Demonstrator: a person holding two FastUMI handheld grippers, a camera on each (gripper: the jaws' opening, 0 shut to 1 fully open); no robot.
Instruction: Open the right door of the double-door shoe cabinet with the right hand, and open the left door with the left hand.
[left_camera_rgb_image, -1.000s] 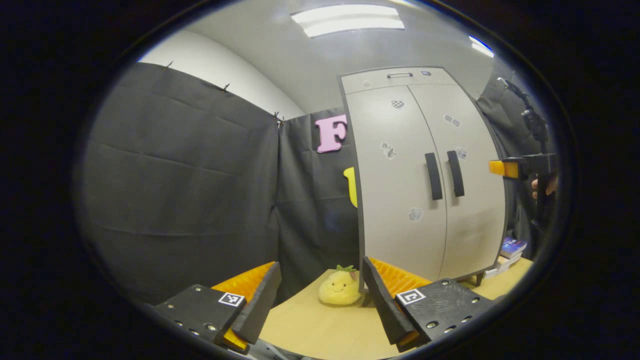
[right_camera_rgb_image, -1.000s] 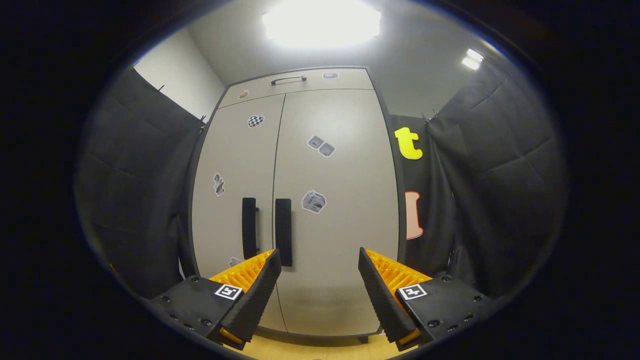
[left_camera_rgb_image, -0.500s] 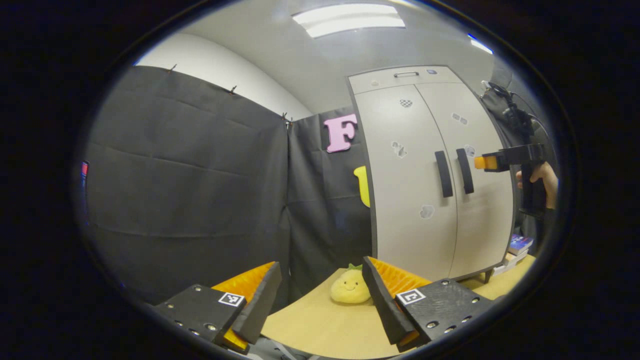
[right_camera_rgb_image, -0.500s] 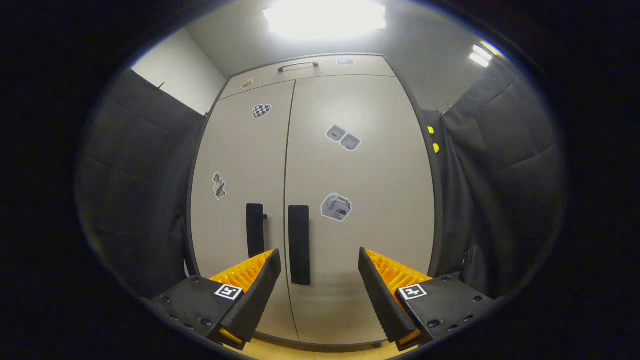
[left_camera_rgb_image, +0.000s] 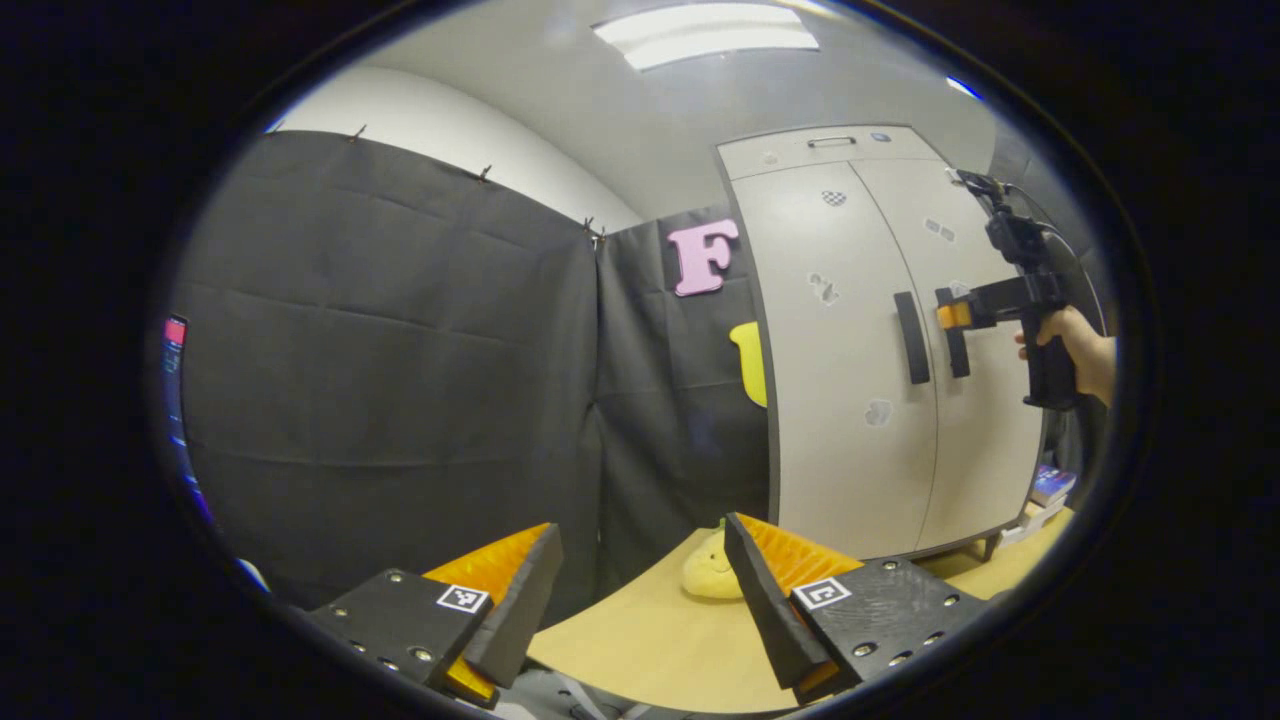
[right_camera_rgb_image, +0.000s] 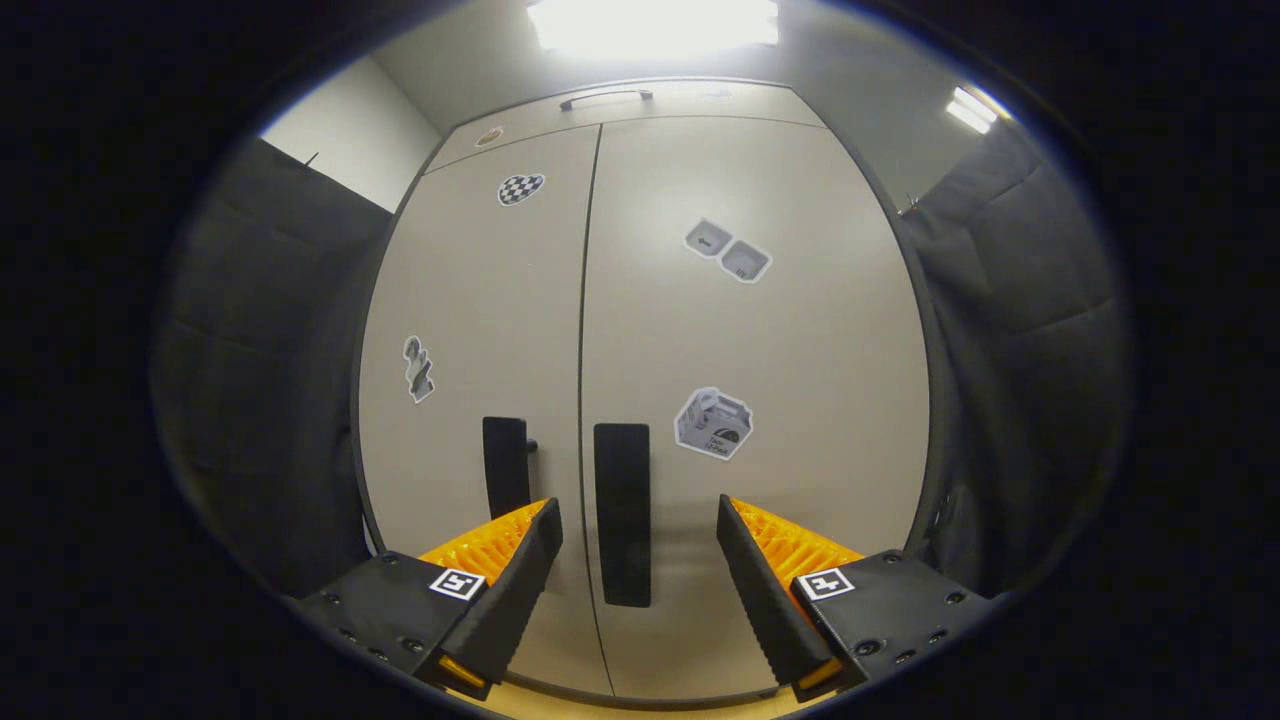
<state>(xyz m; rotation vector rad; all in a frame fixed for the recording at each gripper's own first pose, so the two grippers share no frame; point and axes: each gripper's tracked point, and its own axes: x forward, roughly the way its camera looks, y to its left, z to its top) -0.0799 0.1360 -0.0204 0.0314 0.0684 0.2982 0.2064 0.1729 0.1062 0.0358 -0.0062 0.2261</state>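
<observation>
Approaching, left gripper view: left gripper (left_camera_rgb_image: 640, 600) jaws wide open, empty, above the tabletop (left_camera_rgb_image: 640, 650); shoe cabinet (left_camera_rgb_image: 880, 340) stands closed, well apart; plush toy (left_camera_rgb_image: 712, 578) near its foot.
Right gripper view: right gripper (right_camera_rgb_image: 640, 590) jaws wide open, empty, around the right handle (right_camera_rgb_image: 622, 515).
Advice: push deeper, close on this handle only; left handle (right_camera_rgb_image: 505, 468) is just beside.

Yellow smiling plush toy (left_camera_rgb_image: 708, 579) lying on tan tabletop (left_camera_rgb_image: 650, 640) near black cloth wall (left_camera_rgb_image: 400, 350); stacked books (left_camera_rgb_image: 1045, 490) at far right, ceiling light (left_camera_rgb_image: 705, 28) overhead.
</observation>
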